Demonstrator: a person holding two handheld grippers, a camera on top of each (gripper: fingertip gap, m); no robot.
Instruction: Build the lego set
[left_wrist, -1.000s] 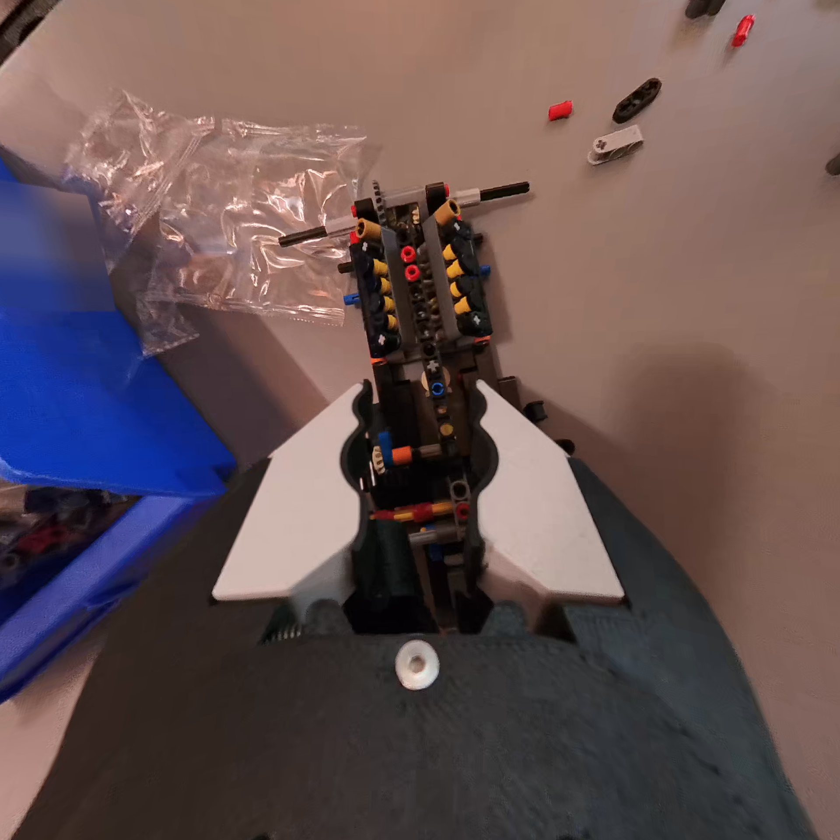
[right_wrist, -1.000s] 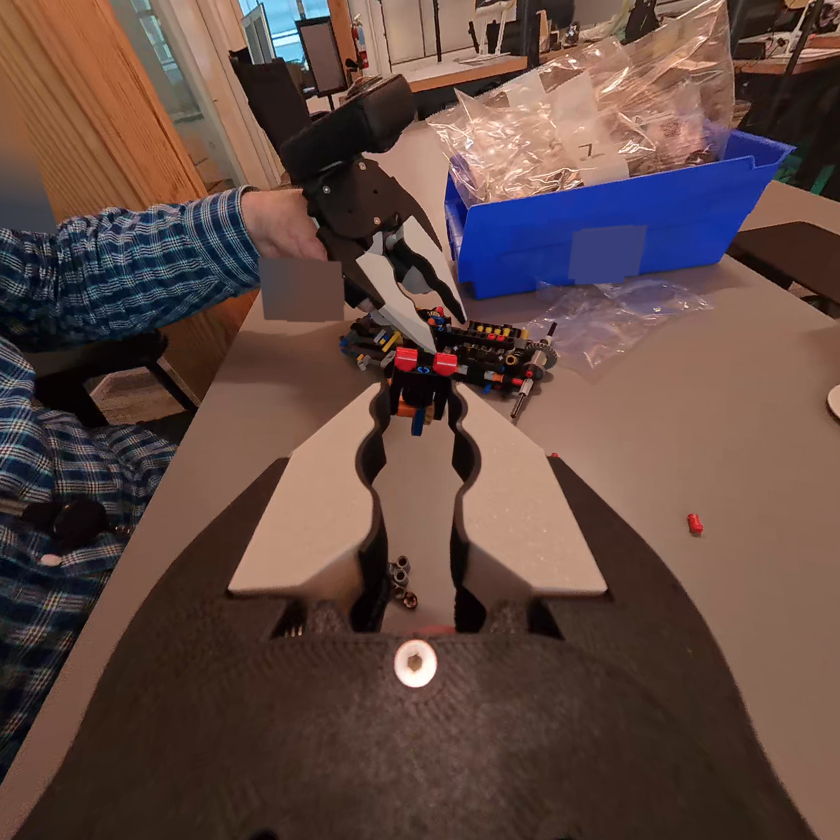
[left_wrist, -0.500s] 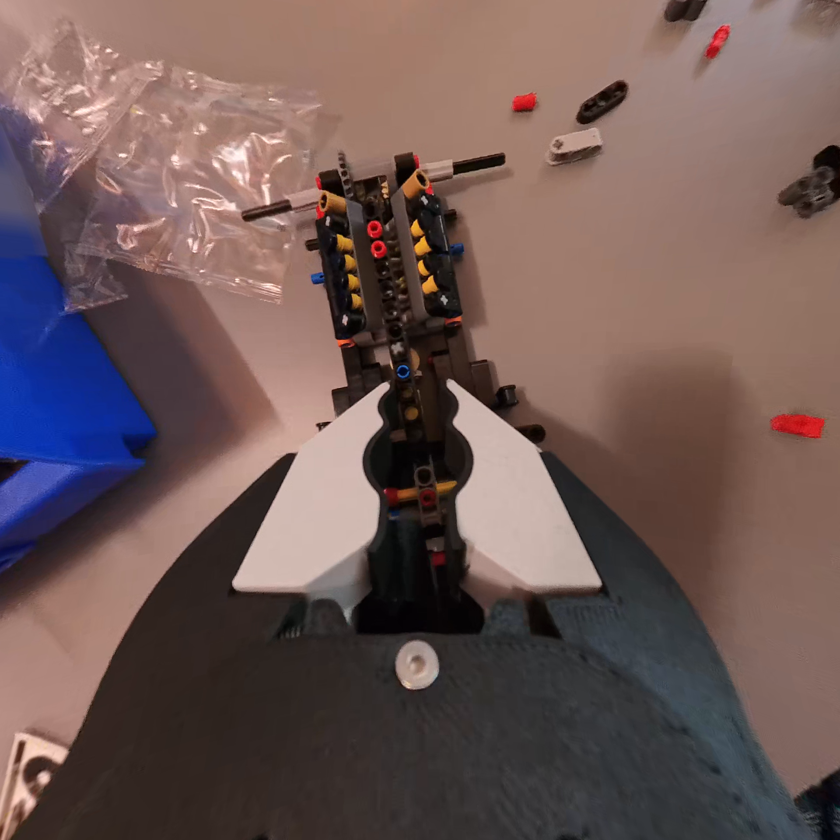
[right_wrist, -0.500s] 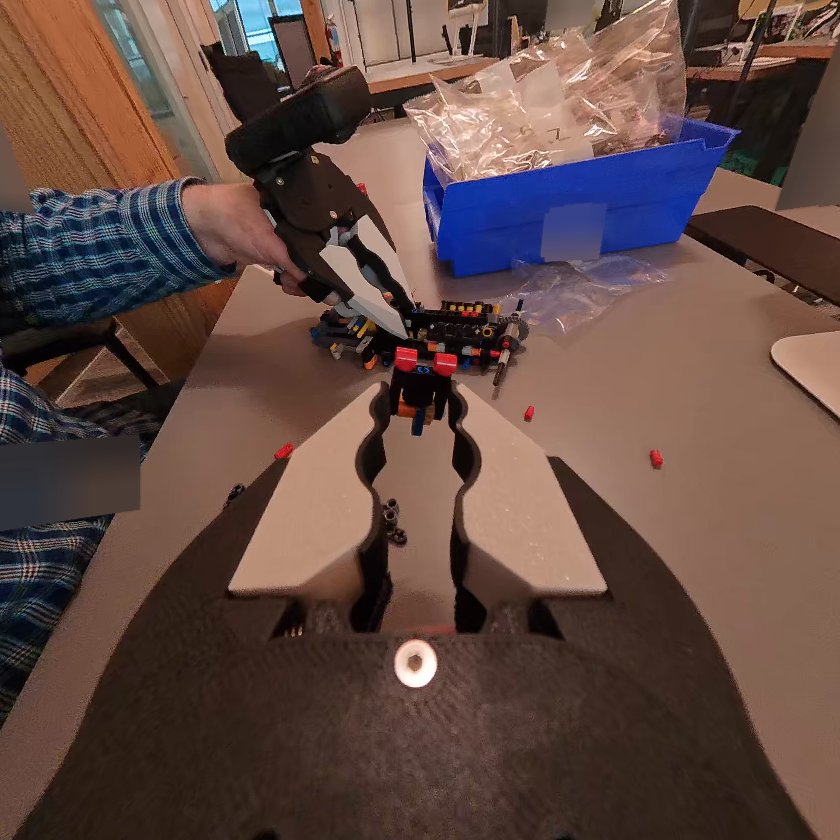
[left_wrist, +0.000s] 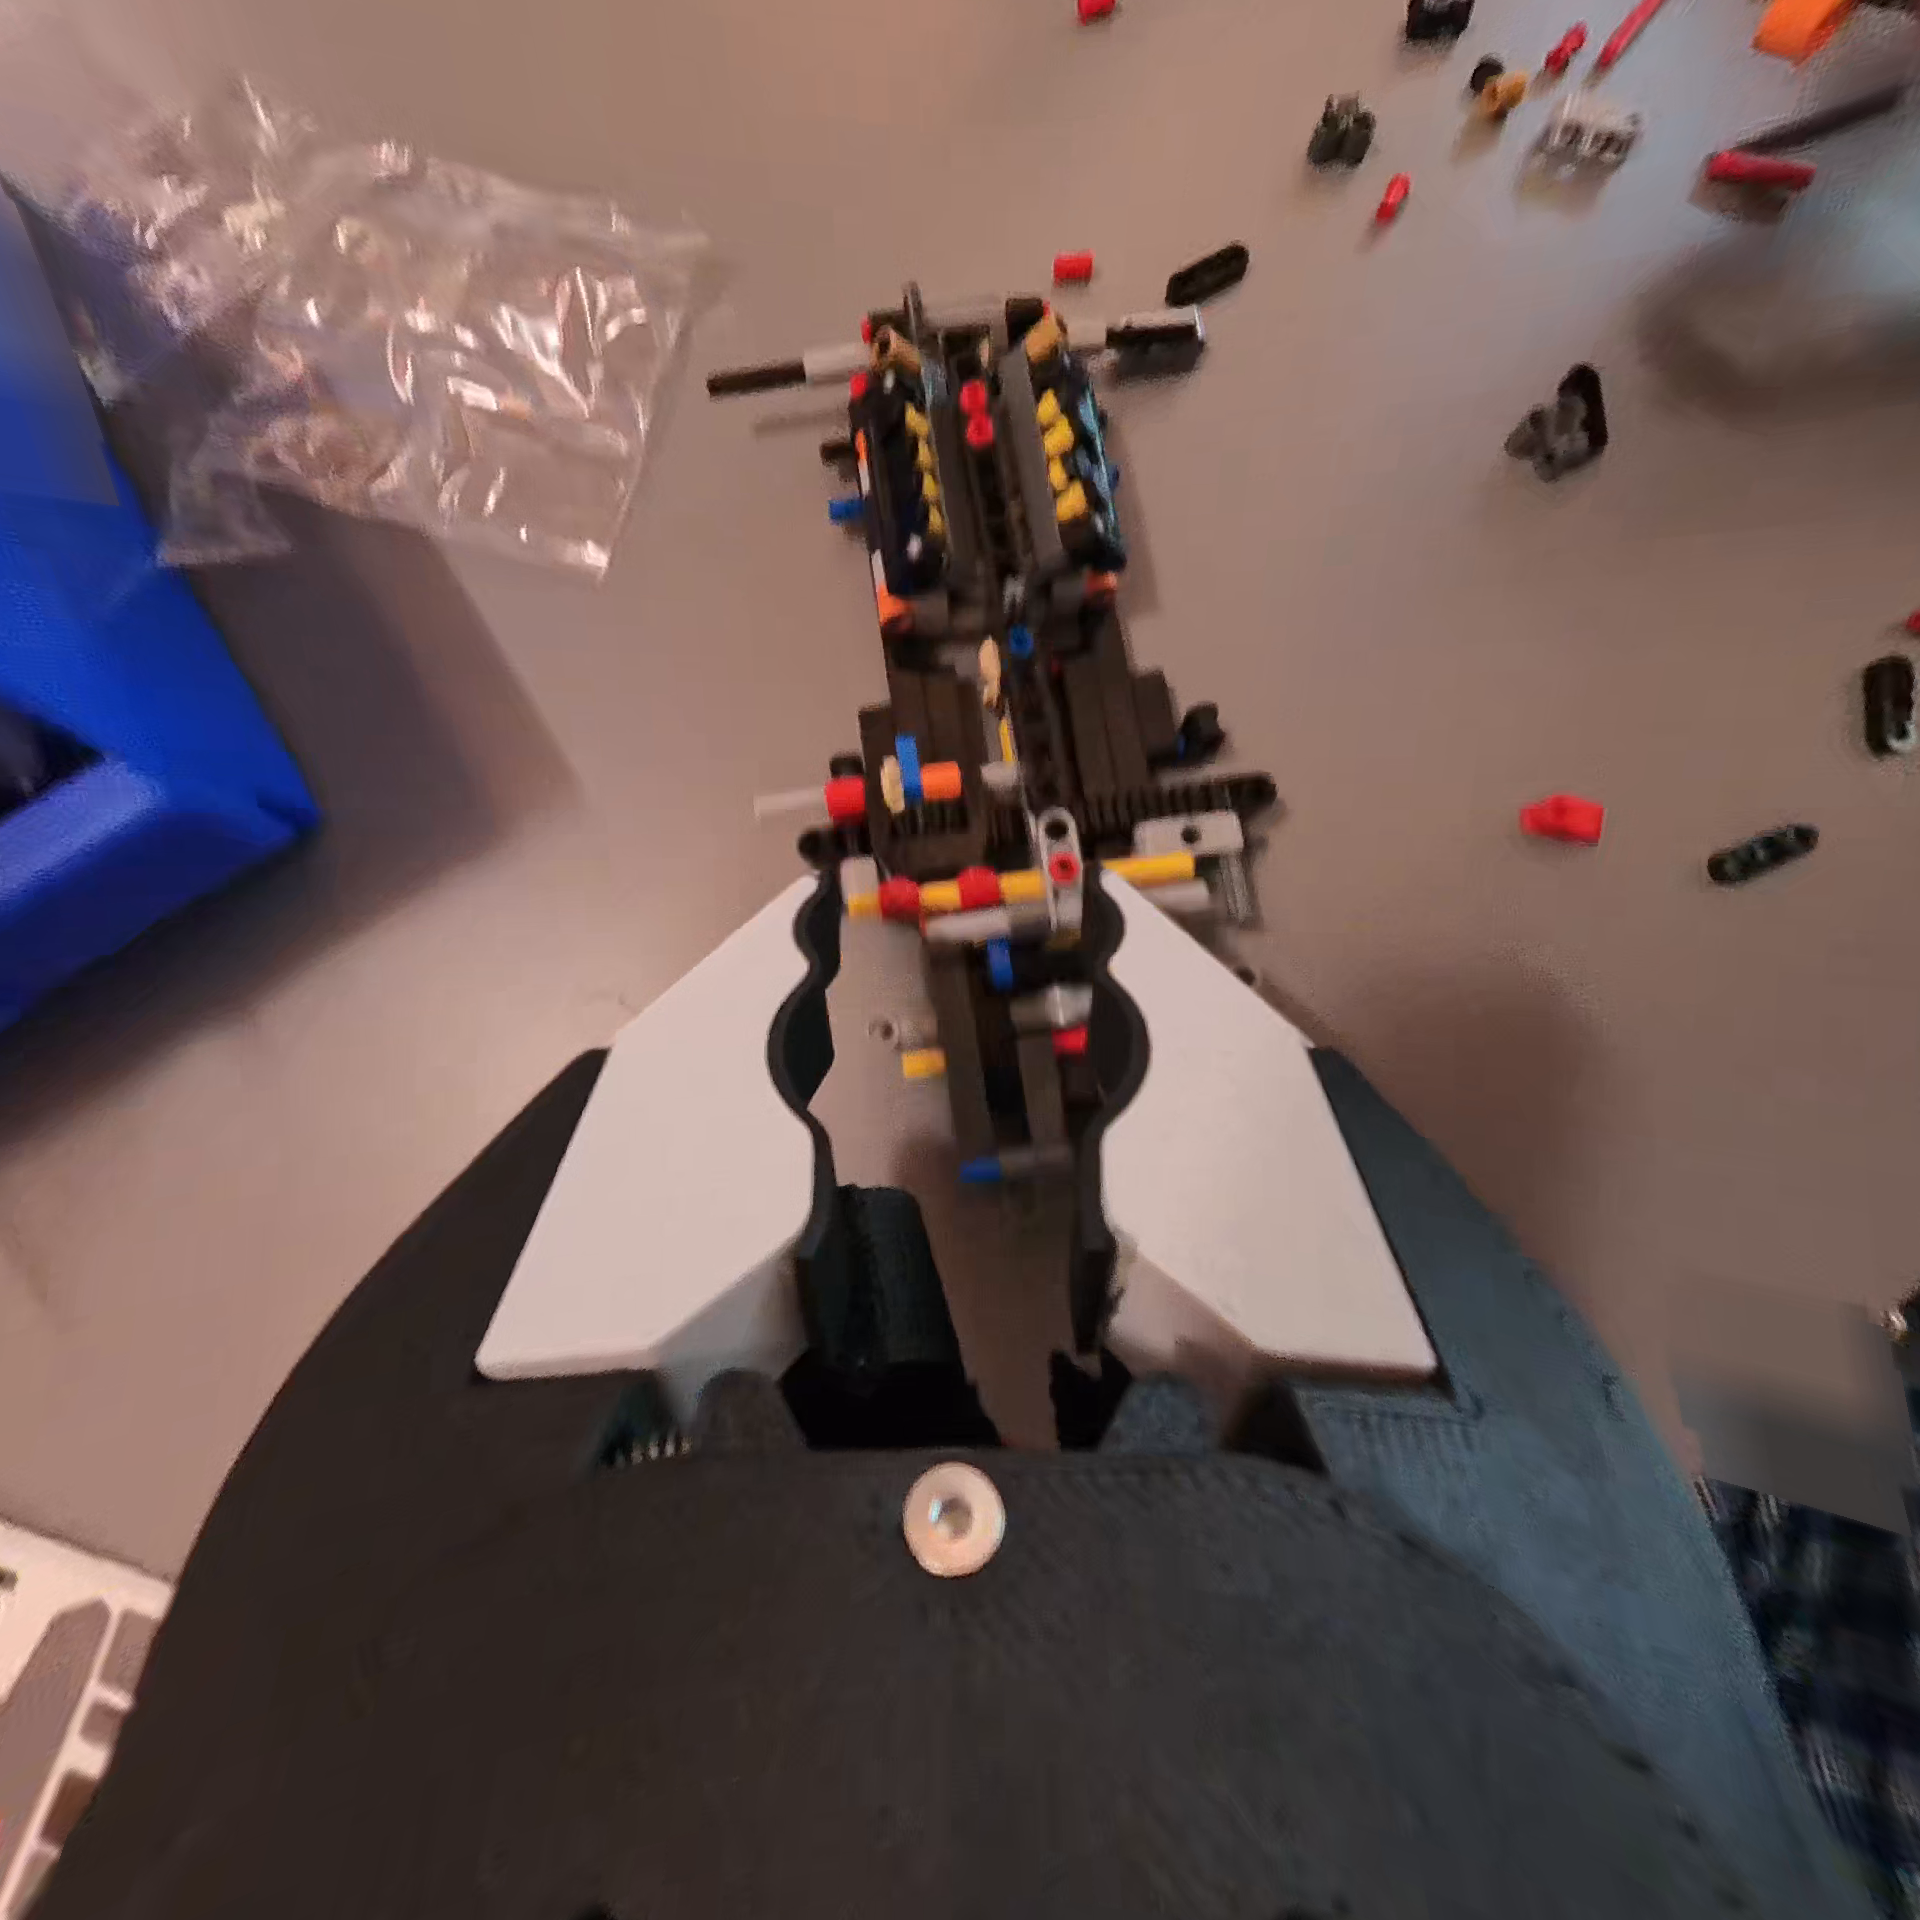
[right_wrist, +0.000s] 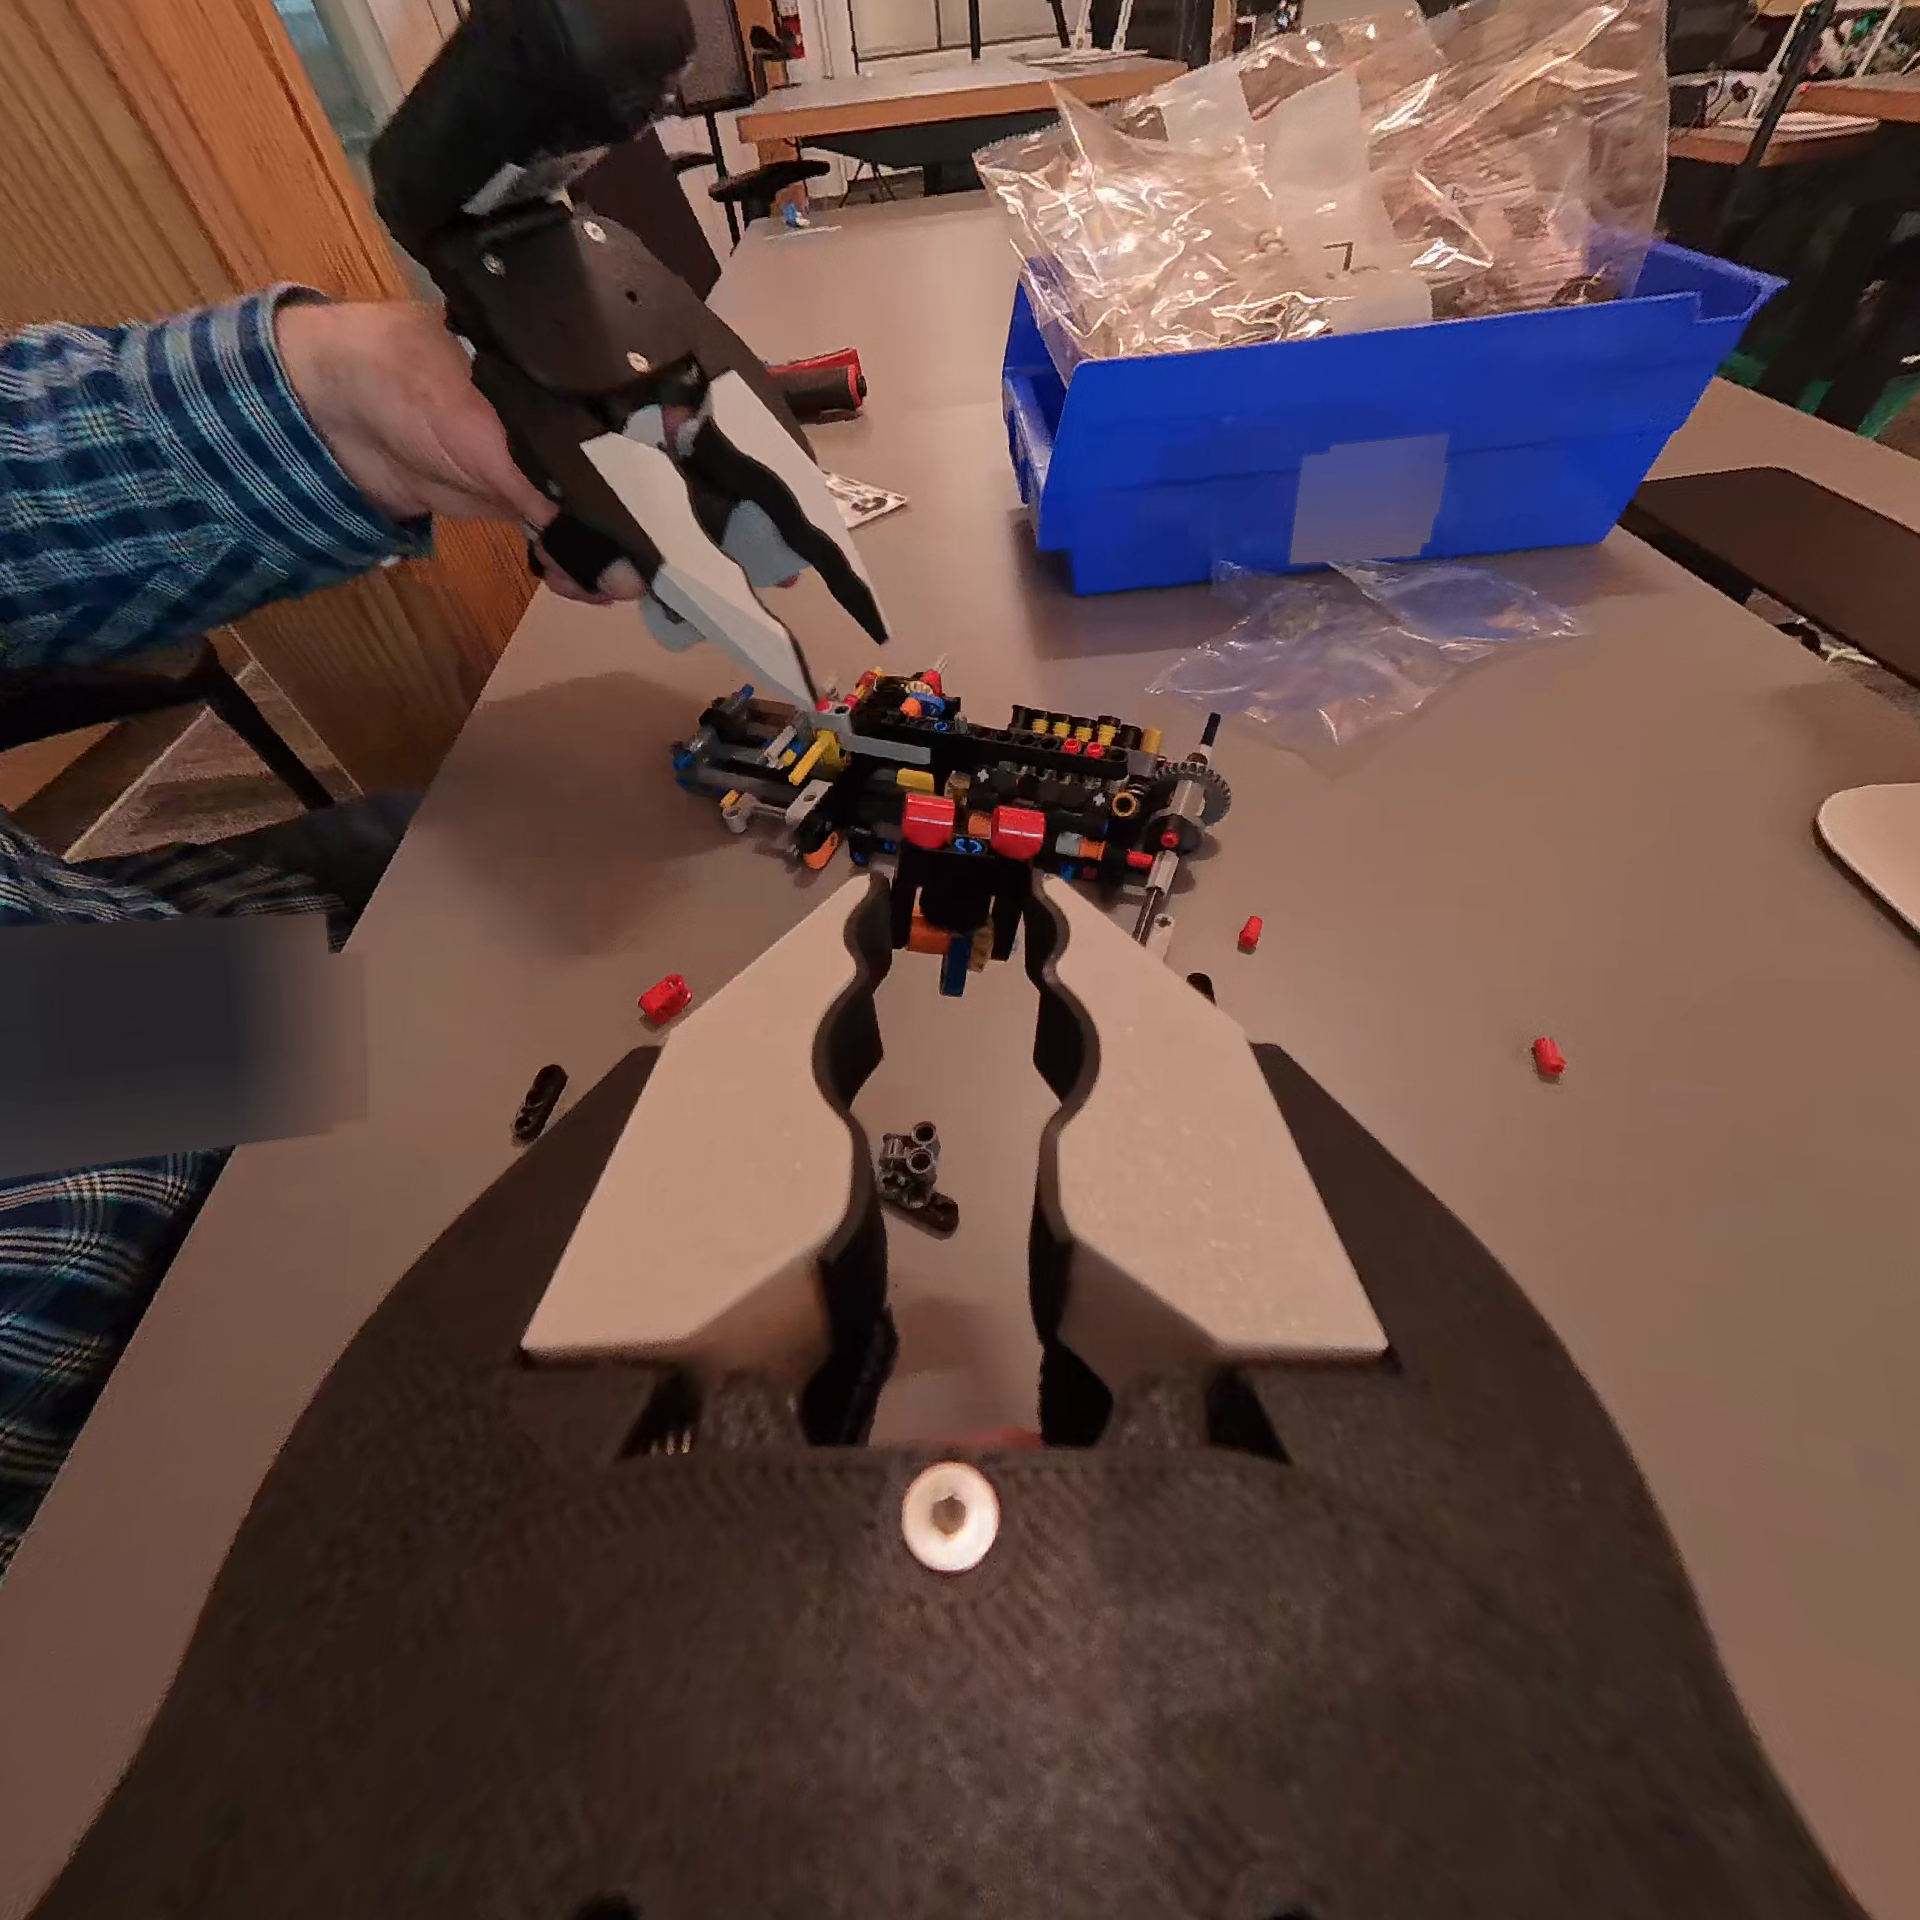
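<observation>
A long black lego chassis with yellow, red and blue pins lies flat on the grey table; it also shows in the right wrist view. My left gripper is open, its fingers astride the chassis's near end. From the right wrist view the left gripper hangs tilted over the chassis's left end, one tip close to a grey beam. My right gripper is shut on a small black sub-assembly with two red caps and orange and blue bits, held just in front of the chassis.
A blue bin full of plastic bags stands behind, an empty clear bag beside it. Loose red pieces and dark connectors lie scattered on the table. A person's plaid sleeve is at the left. A booklet corner lies nearby. There is about 20 centimeters between the tips of the two grippers.
My left gripper has opened wider and drawn back along the chassis, so more of its near end shows. My right gripper still holds the sub-assembly and has come a little closer to the chassis.
</observation>
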